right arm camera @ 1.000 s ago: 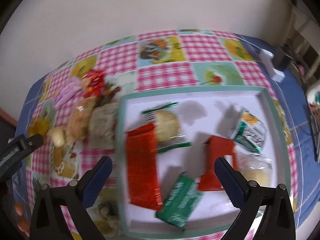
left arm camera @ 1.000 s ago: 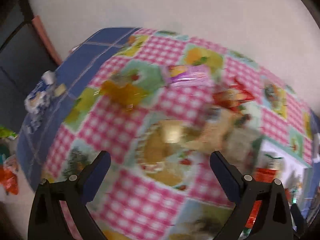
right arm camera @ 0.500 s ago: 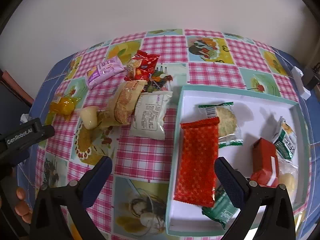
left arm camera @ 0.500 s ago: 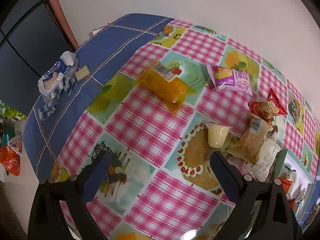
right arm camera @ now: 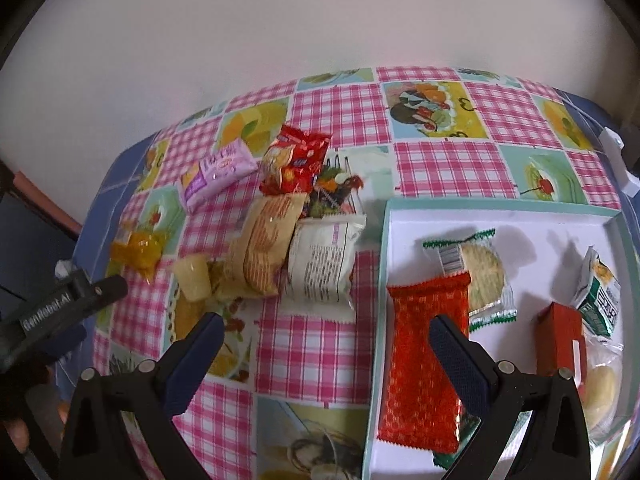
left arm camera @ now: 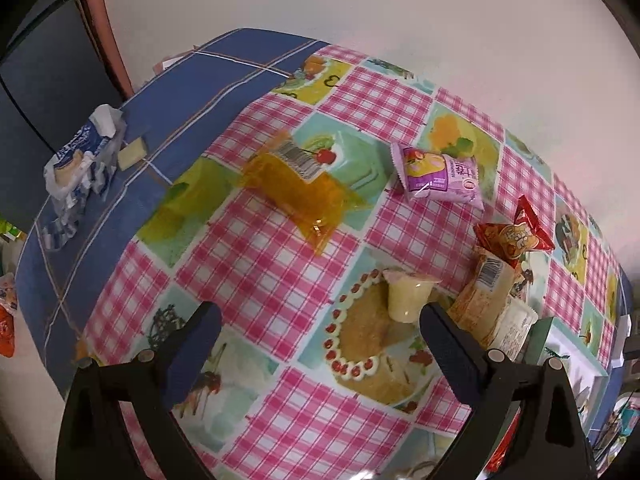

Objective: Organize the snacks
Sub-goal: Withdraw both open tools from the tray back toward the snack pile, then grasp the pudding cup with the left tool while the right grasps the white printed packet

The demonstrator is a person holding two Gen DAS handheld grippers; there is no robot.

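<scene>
A long red crinkled foil packet lies flat in the white teal-rimmed tray, partly behind the right finger; loose wrapped snacks cluster beyond the left finger.

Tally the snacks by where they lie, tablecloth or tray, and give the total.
On the tablecloth: 6 (orange jelly pack, purple packet, red bag, jelly cup, tan wafer pack, white packet).
In the tray: at least 6; some overlap.
Total: at least 12.

Glossy plastic: orange jelly pouch, purple wrapper. Checked tablecloth smooth, slight sheen. Tray matt, cardboard-like.
</scene>
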